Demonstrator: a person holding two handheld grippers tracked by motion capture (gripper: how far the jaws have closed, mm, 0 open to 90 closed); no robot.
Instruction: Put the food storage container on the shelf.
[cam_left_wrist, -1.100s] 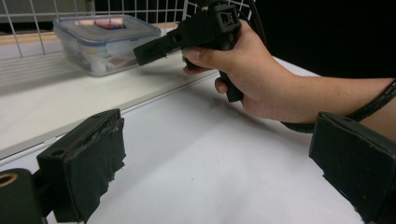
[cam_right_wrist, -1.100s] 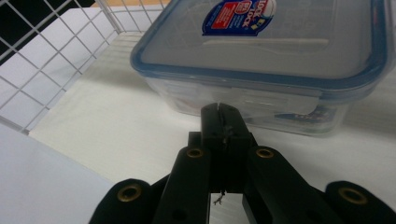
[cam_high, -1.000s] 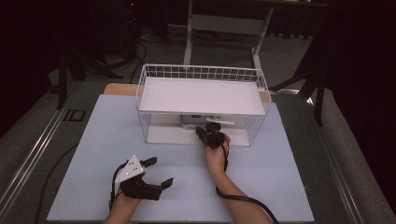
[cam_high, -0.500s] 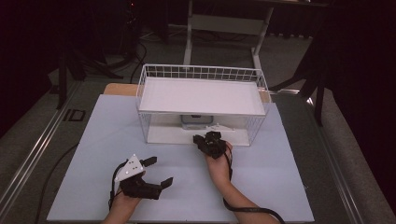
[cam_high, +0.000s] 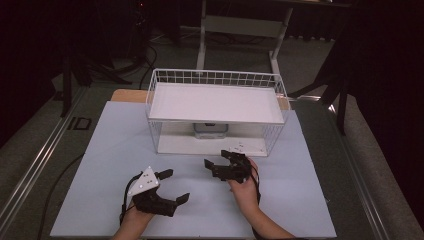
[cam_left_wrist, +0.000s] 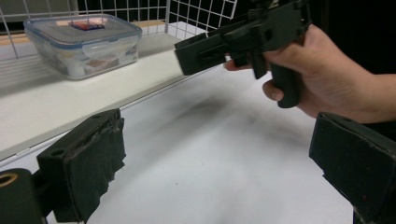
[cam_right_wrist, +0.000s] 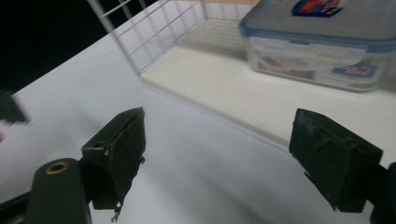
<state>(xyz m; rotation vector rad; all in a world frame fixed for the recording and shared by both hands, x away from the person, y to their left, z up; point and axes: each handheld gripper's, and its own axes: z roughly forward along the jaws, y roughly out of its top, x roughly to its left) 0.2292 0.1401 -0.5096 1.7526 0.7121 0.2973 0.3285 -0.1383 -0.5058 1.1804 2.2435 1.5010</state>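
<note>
The clear plastic food box (cam_right_wrist: 322, 44) with a blue-rimmed snap lid sits on the lower floor of the white wire rack (cam_high: 216, 107), under its white upper shelf, toward the back. A red, blue and white sticker (cam_right_wrist: 314, 6) lies on the lid and small printed labels show on the box's front wall; none of the writing is sharp enough to read.

The right gripper (cam_high: 221, 165) is held just in front of the rack's open front, above the pale blue worktop (cam_high: 100, 150), its jaws wide apart and holding nothing; its own view looks between the black pads toward the box. The left gripper (cam_high: 172, 186) rests nearer the person, to the left and well apart from the rack, jaws also spread wide and empty. In the left gripper view the person's right hand (cam_left_wrist: 322, 70) grips the other tool's handle.
</note>
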